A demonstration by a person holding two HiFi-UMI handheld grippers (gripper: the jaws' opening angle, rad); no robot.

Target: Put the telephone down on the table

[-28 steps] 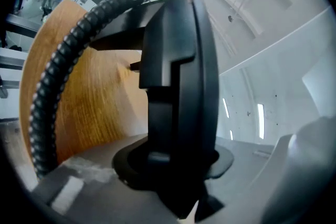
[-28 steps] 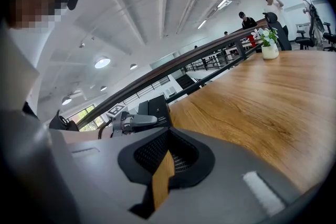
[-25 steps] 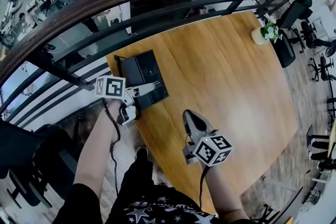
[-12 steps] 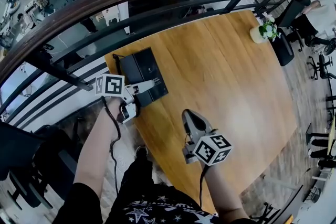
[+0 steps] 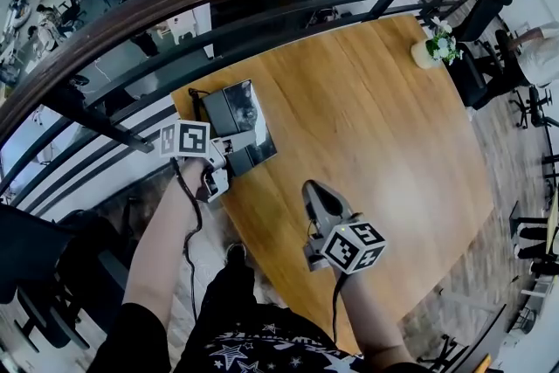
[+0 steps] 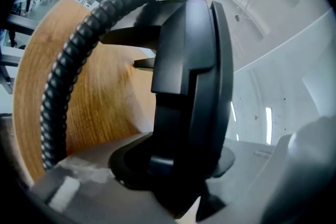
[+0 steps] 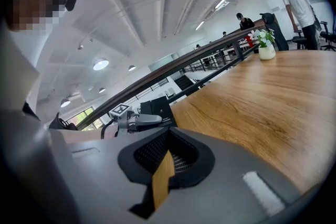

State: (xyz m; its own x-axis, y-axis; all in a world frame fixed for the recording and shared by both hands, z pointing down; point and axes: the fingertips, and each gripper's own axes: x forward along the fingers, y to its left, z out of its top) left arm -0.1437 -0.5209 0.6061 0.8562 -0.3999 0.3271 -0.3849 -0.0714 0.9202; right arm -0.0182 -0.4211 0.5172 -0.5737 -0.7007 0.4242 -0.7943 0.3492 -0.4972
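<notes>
Left tool [image 5: 244, 148], jaws just opening, holds telephone [image 5: 234, 111] tilted.

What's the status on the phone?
Left gripper on tilted phone at table corner, jaws just been opening. Right gripper shut, empty. Nothing in the way.

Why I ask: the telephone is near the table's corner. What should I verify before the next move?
1. Left tongs on telephone: ok; it sits between them, though the jaws have just been opening slightly.
2. Telephone flat on table: not ok; it looks tilted.
3. Room to set it down: ok; bare tabletop lies beside it.
4. Coiled cord free: cannot tell; its ends are out of sight.
5. Right tongs out of the way: ok; apart from the telephone, nothing between them.
</notes>
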